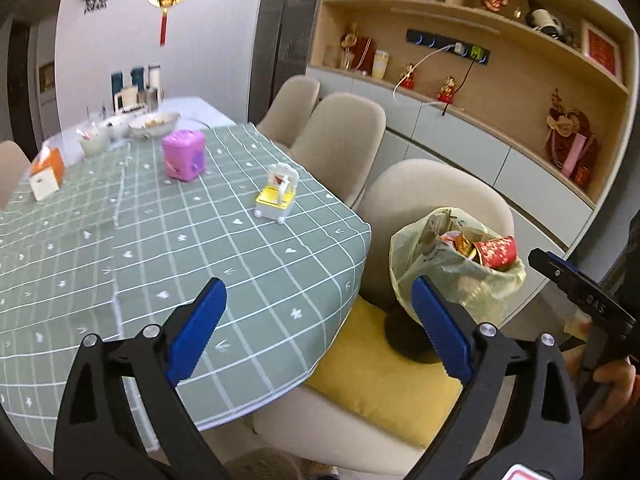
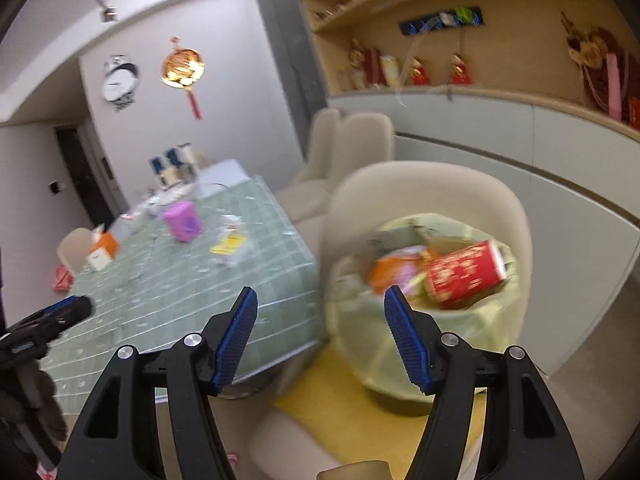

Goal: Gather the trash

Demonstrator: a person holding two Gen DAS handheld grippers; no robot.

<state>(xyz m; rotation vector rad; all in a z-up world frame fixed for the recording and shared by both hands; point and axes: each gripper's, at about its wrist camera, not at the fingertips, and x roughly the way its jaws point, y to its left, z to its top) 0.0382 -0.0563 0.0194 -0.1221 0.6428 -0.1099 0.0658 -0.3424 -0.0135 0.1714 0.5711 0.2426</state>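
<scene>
On the beige chair (image 1: 440, 184) pulled up beside the dining table sits the yellow-green trash bag (image 1: 452, 280), its mouth gaping and stuffed with rubbish: a red paper cup (image 1: 496, 254) with gold print lies tilted at the rim, with orange and pink wrappers (image 2: 394, 270) packed beside it. The bag rests on a yellow cushion (image 1: 380, 380) covering the seat. My left gripper (image 1: 318, 326) hangs over the corner of the table where the green checked tablecloth (image 1: 160, 260) drapes over the edge; its blue pads are spread wide with nothing between them, one over the cloth and the other in front of the bag. My right gripper (image 2: 320, 338) points toward the same chair, jaws parted and empty too, with the table edge and the bag showing through the gap. That view is blurred, so small details are lost. Further up the table stand a purple box-shaped container (image 1: 185, 154), a small white and yellow toy chair (image 1: 278, 194), and an orange and white tissue box (image 1: 46, 174), well apart from one another. Two more beige chairs (image 1: 340, 140) line the table's far side.
</scene>
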